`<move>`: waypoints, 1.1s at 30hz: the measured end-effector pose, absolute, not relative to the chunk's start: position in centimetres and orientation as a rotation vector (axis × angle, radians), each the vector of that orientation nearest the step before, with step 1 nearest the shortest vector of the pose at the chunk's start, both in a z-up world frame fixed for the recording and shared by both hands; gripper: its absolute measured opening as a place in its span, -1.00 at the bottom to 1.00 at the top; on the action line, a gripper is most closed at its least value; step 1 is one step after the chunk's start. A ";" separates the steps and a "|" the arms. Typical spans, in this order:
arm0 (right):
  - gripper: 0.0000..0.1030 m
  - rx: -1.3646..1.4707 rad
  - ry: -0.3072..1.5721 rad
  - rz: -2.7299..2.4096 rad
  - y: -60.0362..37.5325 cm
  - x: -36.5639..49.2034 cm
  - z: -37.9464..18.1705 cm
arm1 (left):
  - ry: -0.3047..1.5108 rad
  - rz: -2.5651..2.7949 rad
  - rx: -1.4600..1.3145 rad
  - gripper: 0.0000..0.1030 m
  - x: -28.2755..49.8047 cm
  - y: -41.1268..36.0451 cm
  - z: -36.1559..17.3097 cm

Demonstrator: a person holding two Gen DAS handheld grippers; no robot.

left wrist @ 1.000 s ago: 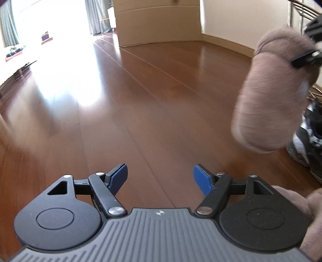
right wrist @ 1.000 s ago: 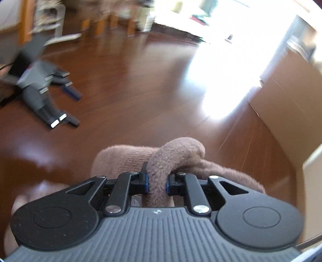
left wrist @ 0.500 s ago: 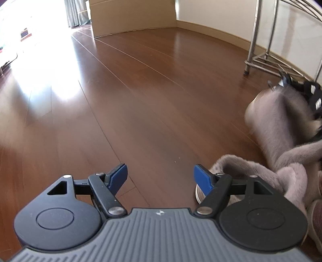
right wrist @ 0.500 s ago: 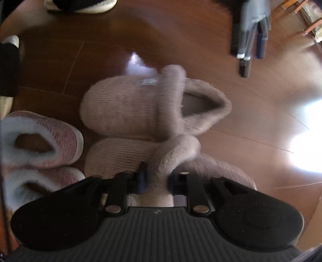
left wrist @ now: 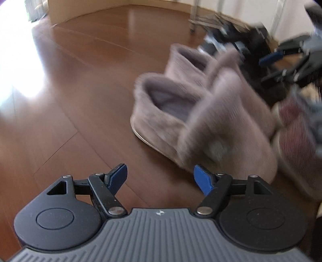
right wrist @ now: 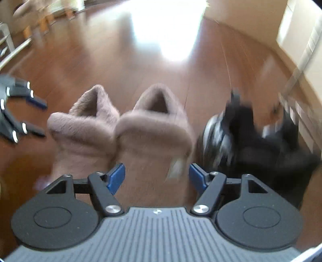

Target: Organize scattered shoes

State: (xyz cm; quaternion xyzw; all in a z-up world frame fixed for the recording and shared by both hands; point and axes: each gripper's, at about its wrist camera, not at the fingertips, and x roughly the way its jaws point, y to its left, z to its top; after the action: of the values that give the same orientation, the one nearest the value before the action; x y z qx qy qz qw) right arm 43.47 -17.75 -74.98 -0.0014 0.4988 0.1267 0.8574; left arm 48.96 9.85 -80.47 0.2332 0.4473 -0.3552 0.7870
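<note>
Two taupe furry slippers stand side by side on the wood floor. In the right wrist view the left one [right wrist: 84, 129] and the right one [right wrist: 155, 137] point toward me. My right gripper [right wrist: 157, 177] is open and empty, just above the toe of the right slipper. In the left wrist view the near slipper [left wrist: 211, 125] and the far slipper [left wrist: 191, 60] lie to the right. My left gripper [left wrist: 160, 177] is open and empty, low over the floor beside the near slipper. The left gripper also shows in the right wrist view [right wrist: 18, 112].
Black sneakers [right wrist: 251, 141] lie right of the slippers, by a metal shoe rack [left wrist: 211, 18]. A pink ribbed slipper [left wrist: 295, 129] lies at the right edge of the left wrist view. A cardboard box [left wrist: 80, 8] stands far back. Bright glare falls on the floor [right wrist: 167, 32].
My right gripper has opened and let go of the taupe slipper, which now stands beside its mate. The right gripper has drawn back. My left gripper has turned right toward the slippers.
</note>
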 end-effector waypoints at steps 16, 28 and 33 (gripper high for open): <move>-0.51 0.063 1.202 0.428 -8.2 39.7 -81.5 | 0.862 -0.833 0.783 0.45 52.2 3.9 -83.6; 0.09 0.209 1.220 0.358 -9.5 39.9 -80.1 | 0.815 -0.878 0.823 0.44 52.5 1.3 -83.0; 0.26 0.290 1.205 0.356 -10.1 39.2 -77.1 | 1.015 -0.776 0.714 0.45 52.4 2.7 -80.9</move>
State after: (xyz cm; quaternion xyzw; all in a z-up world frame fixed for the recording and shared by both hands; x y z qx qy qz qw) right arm 39.18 -10.09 -77.11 0.1351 0.5617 0.1660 0.7991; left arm 52.38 2.70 -80.88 0.3261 0.4636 -0.3541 0.7439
